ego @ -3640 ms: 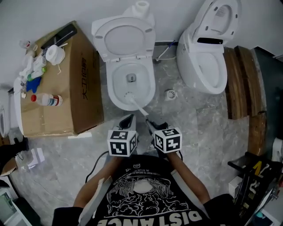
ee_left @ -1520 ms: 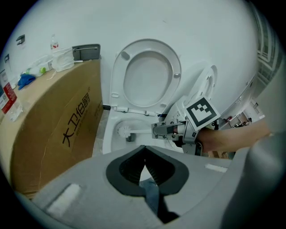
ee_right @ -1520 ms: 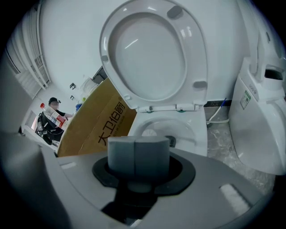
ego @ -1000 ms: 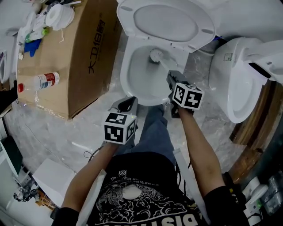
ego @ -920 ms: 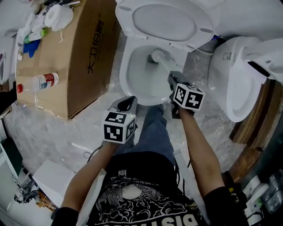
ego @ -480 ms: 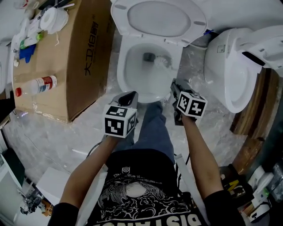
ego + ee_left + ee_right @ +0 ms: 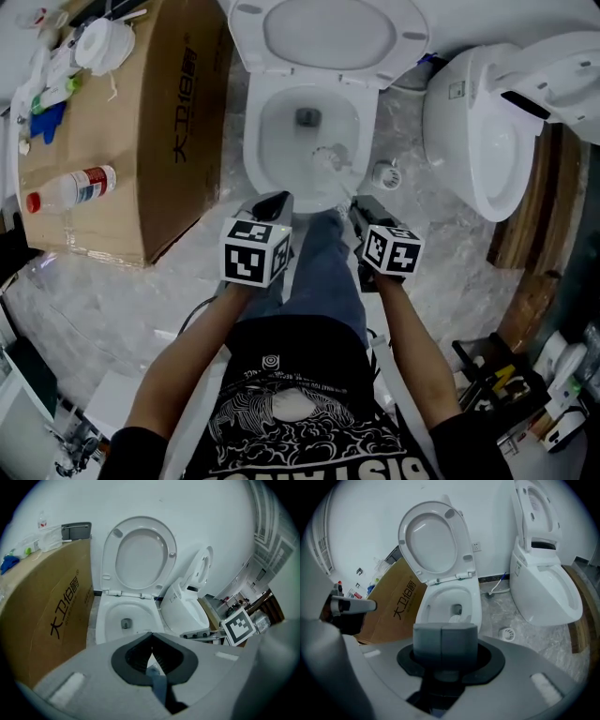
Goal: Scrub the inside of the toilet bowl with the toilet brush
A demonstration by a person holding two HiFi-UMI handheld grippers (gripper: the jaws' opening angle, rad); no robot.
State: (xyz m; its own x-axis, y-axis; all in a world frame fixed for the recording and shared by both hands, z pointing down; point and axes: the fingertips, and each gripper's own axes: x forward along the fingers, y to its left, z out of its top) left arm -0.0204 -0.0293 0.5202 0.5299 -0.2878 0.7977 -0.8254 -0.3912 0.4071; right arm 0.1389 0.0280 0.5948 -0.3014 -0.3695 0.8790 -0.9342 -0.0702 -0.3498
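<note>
Right gripper view: right gripper (image 7: 445, 629) jaws are pressed together on the handle of the toilet brush (image 7: 456, 618). The bristle head sits inside the toilet bowl (image 7: 423, 607), just in front of the drain hole. Left gripper (image 7: 151, 641) jaws are closed with nothing between them, and it is held near the bowl's front rim. Seat lid (image 7: 323, 33) is raised. Cardboard box (image 7: 141, 141) stands beside the bowl.

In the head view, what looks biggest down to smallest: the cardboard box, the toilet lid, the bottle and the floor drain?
1. cardboard box
2. toilet lid
3. bottle
4. floor drain
The bottle lies on the box, nearer the camera, yet it plainly looks bigger than the drain.
</note>
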